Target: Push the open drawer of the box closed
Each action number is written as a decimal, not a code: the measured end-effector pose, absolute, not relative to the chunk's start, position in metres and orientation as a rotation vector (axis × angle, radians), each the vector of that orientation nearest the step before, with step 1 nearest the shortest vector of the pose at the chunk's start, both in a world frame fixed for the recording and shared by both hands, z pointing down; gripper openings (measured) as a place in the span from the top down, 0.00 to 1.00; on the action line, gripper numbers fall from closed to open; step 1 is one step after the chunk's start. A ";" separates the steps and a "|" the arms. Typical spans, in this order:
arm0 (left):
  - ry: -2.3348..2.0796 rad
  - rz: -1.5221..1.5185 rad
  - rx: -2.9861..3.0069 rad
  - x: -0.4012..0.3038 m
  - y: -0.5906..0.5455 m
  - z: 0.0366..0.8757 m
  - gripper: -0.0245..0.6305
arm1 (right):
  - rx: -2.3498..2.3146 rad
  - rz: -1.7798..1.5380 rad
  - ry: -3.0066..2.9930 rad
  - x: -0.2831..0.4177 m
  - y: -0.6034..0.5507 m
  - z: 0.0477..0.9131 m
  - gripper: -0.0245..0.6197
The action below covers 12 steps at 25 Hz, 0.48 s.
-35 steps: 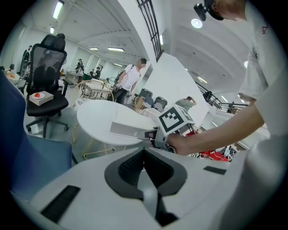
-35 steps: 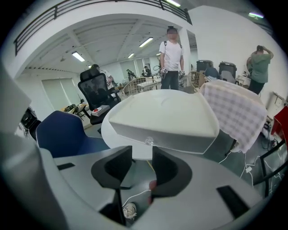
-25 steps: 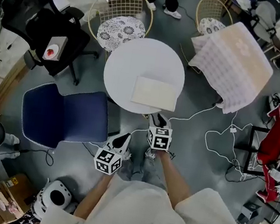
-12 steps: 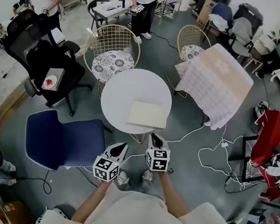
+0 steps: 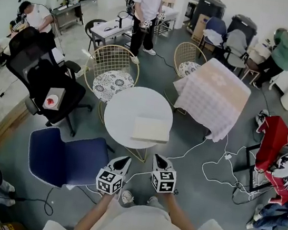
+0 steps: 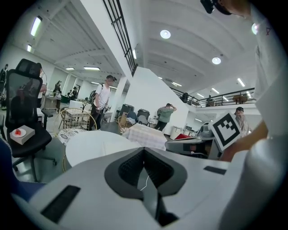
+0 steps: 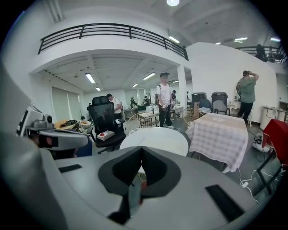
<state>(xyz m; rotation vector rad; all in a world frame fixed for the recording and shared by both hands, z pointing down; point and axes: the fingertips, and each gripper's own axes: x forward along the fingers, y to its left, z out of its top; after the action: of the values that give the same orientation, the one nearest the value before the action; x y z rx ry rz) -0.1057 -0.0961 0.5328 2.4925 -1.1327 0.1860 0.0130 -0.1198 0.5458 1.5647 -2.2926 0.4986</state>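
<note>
The flat cream rectangular box (image 5: 151, 130) lies on the round white table (image 5: 129, 107), on the half of the top nearest you, with its near long edge close to the rim. Your head camera looks down on the box's lid, and from there you cannot tell whether the drawer stands out. Neither gripper view helps, because each gripper's own grey body hides the near part of the tabletop.

Your left gripper (image 5: 123, 161) and right gripper (image 5: 158, 159) hover side by side over the grey floor (image 5: 191, 198), short of the table. Their noses point toward it, and both are apart from box and rim. Each gripper's own view shows its dark pads pressed together to a point with nothing between them. Only the left gripper view catches the right gripper's marker cube (image 6: 225, 130) alongside.

Bare floor lies between your grippers and the table. A blue padded chair (image 5: 66, 157) sits near your left gripper. White cables (image 5: 217, 164) trail across the floor to your right. A table draped in pale checked cloth (image 5: 213, 97) stands near the round table's right side but apart from it. A gold wire chair with a patterned cushion (image 5: 111, 78) is tucked against the far rim.
</note>
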 end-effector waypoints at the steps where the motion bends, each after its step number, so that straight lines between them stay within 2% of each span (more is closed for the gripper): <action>1: -1.137 0.183 2.495 -0.105 -0.095 0.532 0.94 | 1.557 0.504 -2.304 0.013 -0.117 0.545 0.94; 12: -1.184 0.189 2.505 -0.076 -0.046 0.526 0.94 | 1.512 0.472 -2.367 0.038 -0.064 0.542 0.94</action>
<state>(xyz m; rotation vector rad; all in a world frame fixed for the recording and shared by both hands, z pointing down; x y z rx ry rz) -0.0756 -0.0457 0.5261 2.5045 -1.1838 0.1893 0.0384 -0.0640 0.5421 1.5118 -2.3672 0.4723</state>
